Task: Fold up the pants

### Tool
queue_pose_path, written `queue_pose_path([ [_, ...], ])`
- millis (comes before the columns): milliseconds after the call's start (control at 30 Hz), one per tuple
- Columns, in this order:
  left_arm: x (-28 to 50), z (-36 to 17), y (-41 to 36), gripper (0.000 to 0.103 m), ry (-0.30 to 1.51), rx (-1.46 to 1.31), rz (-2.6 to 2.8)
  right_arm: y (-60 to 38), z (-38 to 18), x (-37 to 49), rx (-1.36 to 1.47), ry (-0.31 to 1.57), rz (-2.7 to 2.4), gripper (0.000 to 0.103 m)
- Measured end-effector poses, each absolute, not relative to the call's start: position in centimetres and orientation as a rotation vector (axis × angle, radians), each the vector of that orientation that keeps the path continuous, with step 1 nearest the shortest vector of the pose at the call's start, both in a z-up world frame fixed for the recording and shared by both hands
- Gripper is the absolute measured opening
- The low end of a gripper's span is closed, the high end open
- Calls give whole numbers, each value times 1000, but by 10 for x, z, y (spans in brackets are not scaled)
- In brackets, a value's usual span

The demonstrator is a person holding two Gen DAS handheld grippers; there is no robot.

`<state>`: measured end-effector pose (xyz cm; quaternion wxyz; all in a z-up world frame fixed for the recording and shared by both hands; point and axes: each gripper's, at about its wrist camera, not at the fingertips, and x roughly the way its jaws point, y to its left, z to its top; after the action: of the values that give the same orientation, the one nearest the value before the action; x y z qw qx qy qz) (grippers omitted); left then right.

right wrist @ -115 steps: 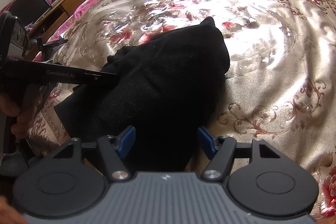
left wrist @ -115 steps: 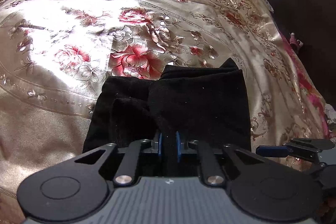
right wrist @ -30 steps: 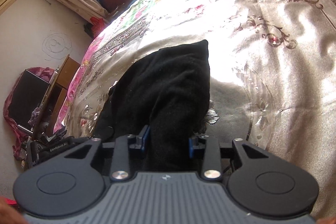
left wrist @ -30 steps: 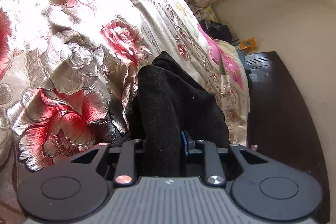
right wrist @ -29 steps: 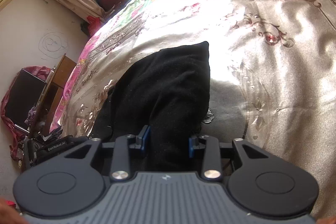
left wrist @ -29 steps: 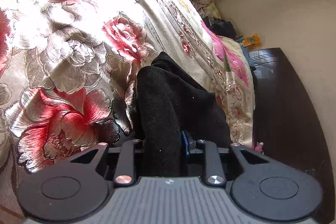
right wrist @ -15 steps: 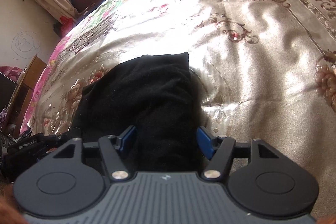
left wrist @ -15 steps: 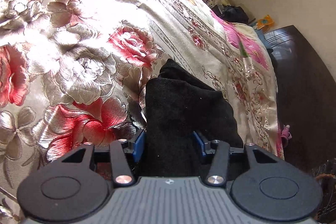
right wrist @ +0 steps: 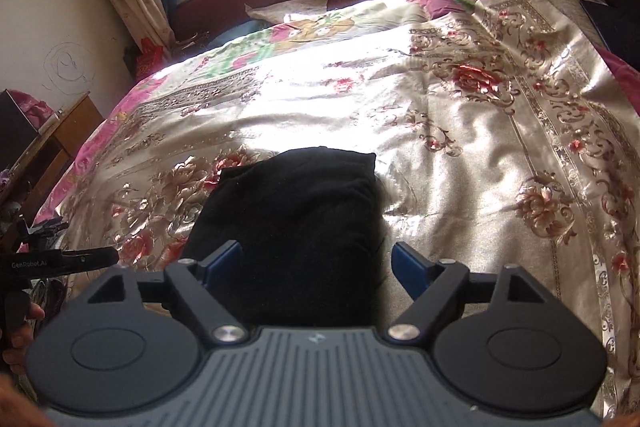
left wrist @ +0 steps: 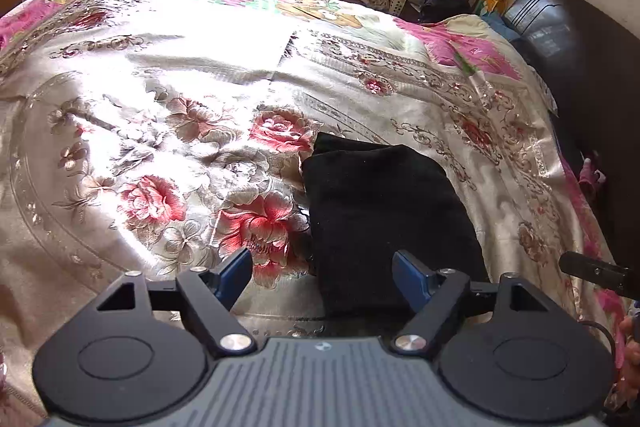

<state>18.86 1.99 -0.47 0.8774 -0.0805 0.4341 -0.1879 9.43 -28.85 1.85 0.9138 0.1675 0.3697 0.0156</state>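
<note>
Folded black pants [left wrist: 384, 215] lie on the floral bedspread [left wrist: 160, 131] ahead of left tool [left wrist: 322, 273] and right tool [right wrist: 316, 265], both spread apart, gripping nothing.

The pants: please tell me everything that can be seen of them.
The pants are black, of a soft, matte, slightly fuzzy cloth. They lie folded into a compact, thick rectangle on the floral bedspread, with a lower layer peeking out at the far edge. Both the left gripper and the right gripper have open jaws; neither grips them.
</note>
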Motion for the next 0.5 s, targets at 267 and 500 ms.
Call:
queue_pose_path([
  [267, 115, 14, 12, 103, 858, 10, -291, -253, 29, 37, 258, 748, -15, 95],
  [500, 66, 11, 8, 103, 860, 74, -218, -221, 22, 1, 167, 758, -74, 100],
])
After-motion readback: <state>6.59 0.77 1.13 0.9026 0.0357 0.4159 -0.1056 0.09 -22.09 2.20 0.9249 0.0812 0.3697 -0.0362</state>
